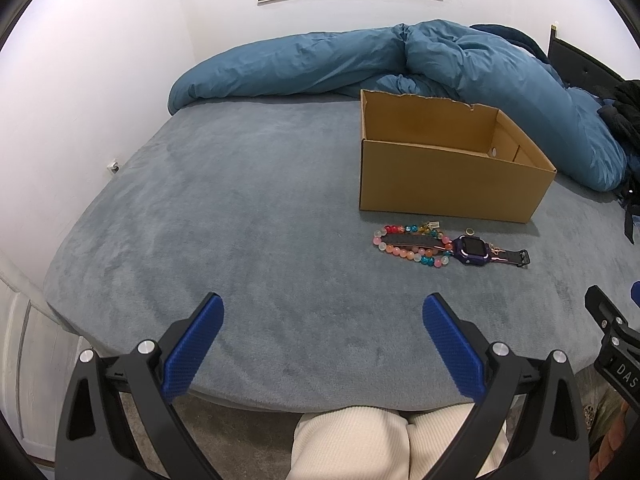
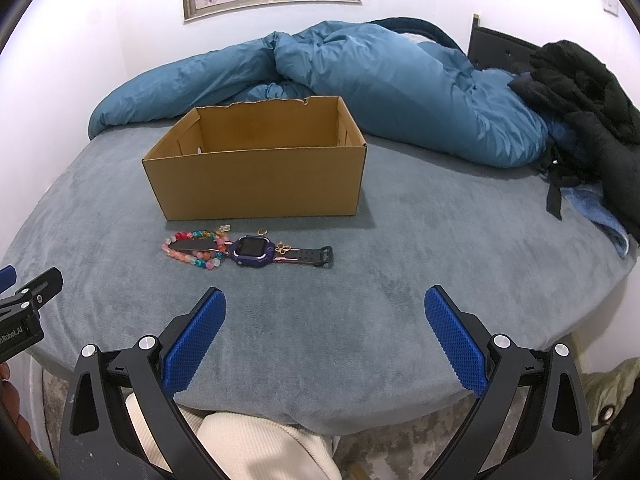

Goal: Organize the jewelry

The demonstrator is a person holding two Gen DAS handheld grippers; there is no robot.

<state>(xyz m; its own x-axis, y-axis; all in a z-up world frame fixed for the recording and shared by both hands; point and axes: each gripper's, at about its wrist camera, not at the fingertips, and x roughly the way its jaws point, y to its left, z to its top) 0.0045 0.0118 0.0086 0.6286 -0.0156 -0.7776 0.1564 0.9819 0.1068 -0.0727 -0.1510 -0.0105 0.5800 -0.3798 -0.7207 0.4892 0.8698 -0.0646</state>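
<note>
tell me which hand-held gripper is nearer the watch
Right, slightly. The watch lies just ahead-left of the right hand-held gripper; from the left hand-held gripper it sits farther off, ahead-right.

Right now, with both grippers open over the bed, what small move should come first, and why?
Probably bring the right gripper forward and down to the purple smartwatch. It lies nearest that gripper, in front of the open brown cardboard box. Its strap overlaps the multicoloured bead bracelet, so taking it first should free the beads.

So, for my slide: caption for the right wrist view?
Open right claw faces beaded bracelet, purple watch and cardboard box.
</note>
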